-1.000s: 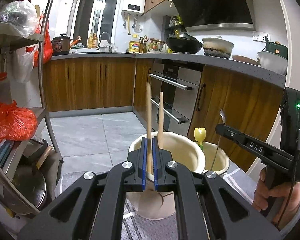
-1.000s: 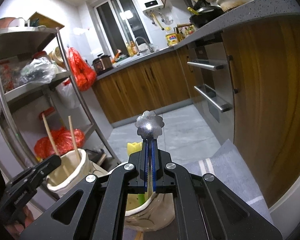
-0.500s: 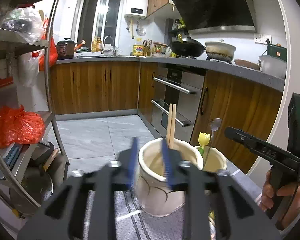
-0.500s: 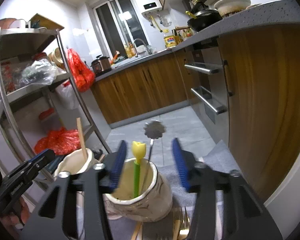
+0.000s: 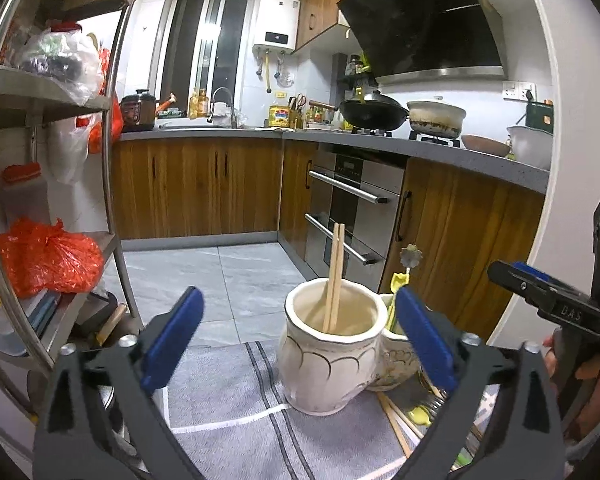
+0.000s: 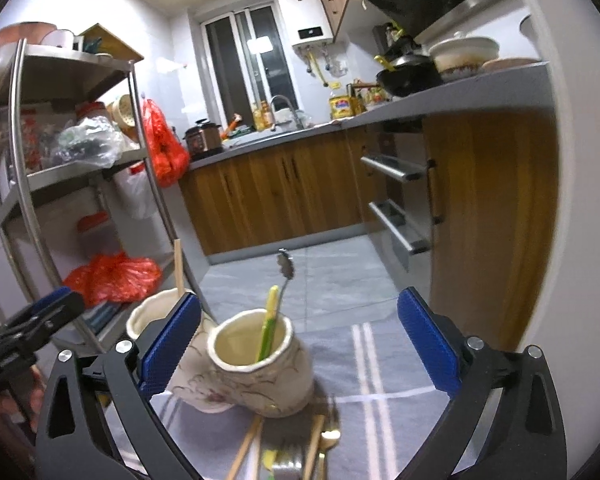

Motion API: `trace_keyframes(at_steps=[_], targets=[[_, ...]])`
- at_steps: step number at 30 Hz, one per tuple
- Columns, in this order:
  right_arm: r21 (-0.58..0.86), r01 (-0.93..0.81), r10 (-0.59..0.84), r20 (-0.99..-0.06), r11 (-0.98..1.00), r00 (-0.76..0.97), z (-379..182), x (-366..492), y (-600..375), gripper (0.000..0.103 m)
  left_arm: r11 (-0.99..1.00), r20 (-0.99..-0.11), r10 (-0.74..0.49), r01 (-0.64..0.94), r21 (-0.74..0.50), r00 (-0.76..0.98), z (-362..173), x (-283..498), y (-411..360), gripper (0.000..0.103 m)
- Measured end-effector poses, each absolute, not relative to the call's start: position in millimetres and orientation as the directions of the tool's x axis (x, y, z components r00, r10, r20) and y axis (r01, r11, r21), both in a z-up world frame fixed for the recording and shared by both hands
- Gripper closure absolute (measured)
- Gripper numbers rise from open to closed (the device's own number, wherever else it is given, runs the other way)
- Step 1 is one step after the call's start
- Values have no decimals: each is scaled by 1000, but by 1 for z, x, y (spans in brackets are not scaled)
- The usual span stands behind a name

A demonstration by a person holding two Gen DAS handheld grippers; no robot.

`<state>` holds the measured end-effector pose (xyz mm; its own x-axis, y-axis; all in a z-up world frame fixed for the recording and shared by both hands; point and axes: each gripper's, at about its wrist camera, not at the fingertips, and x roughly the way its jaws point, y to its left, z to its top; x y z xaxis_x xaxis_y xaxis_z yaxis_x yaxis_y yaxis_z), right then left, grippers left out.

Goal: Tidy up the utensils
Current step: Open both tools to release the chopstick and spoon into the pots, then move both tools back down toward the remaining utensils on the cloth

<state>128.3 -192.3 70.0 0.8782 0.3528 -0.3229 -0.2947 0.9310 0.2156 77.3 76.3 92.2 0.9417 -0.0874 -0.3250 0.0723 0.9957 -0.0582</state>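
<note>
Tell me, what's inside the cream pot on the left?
A pair of wooden chopsticks stands inside the cream pot, leaning on its rim. Their lower tips and the pot's bottom are hidden by its wall.

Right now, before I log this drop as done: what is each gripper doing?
Left gripper: open, jaws just spread, holding nothing; chopsticks stand in the pot.
Right gripper: open, jaws just spread, holding nothing; flower-handled spoon stands in its pot.

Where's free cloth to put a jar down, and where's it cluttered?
Bare: grey cloth left of the chopstick jar, toward the metal rack; also the striped stretch right of the second jar. Crowded: loose utensils on the cloth in front of both jars.
</note>
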Motion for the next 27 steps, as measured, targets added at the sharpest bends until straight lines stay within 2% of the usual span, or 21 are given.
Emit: trace_keyframes(at_steps=[9, 18, 27], targets=[[153, -260, 298, -350, 953, 888, 66, 106, -210, 5, 994, -340, -95, 106, 12, 936, 86, 57, 64, 6], [90, -276, 289, -394, 957, 873, 52, 89, -216, 5, 989, -419, -134, 148, 1, 898, 63, 50, 60, 6], [110, -277, 296, -467, 955, 833, 28, 84, -227, 5, 982, -515, -175, 190, -25, 839, 35, 47, 47, 6]])
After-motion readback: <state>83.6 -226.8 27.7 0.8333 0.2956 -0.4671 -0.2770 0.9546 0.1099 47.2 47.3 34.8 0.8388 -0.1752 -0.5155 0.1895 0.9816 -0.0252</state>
